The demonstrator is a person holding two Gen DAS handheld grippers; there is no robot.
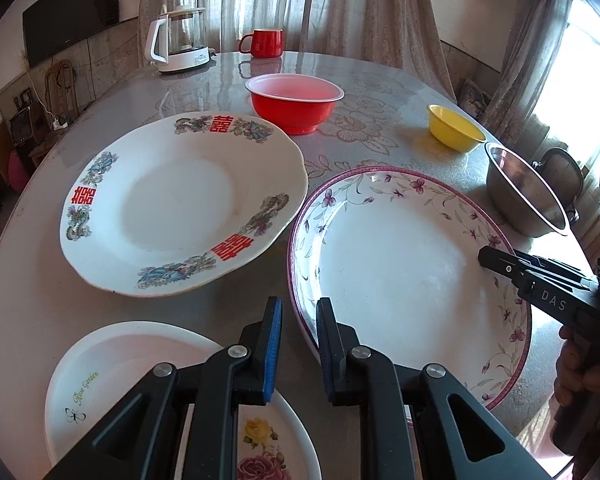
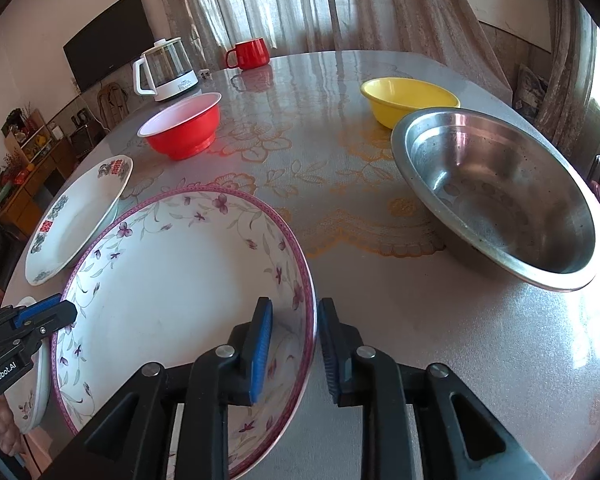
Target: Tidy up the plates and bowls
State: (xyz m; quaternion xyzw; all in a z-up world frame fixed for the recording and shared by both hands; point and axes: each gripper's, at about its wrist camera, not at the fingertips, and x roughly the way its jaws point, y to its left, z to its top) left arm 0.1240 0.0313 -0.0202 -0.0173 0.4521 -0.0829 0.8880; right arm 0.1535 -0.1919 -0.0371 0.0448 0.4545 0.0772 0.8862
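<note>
A large purple-flowered plate (image 1: 400,256) (image 2: 172,280) lies on the table. My left gripper (image 1: 298,344) is open, its jaws straddling the plate's near left rim. My right gripper (image 2: 294,344) is open, its jaws straddling the plate's right rim; it also shows in the left wrist view (image 1: 496,262). The left gripper shows at the plate's left edge in the right wrist view (image 2: 56,312). A white plate with red characters (image 1: 180,204) (image 2: 76,216) lies to the left. A small rose plate (image 1: 132,392) (image 2: 36,392) lies under my left gripper.
A red bowl (image 1: 294,102) (image 2: 182,126), a yellow bowl (image 1: 454,126) (image 2: 408,100) and a steel bowl (image 1: 524,188) (image 2: 496,192) stand on the patterned table (image 2: 340,184). A glass kettle (image 1: 178,40) (image 2: 166,70) and a red mug (image 1: 262,42) (image 2: 250,54) stand at the far edge.
</note>
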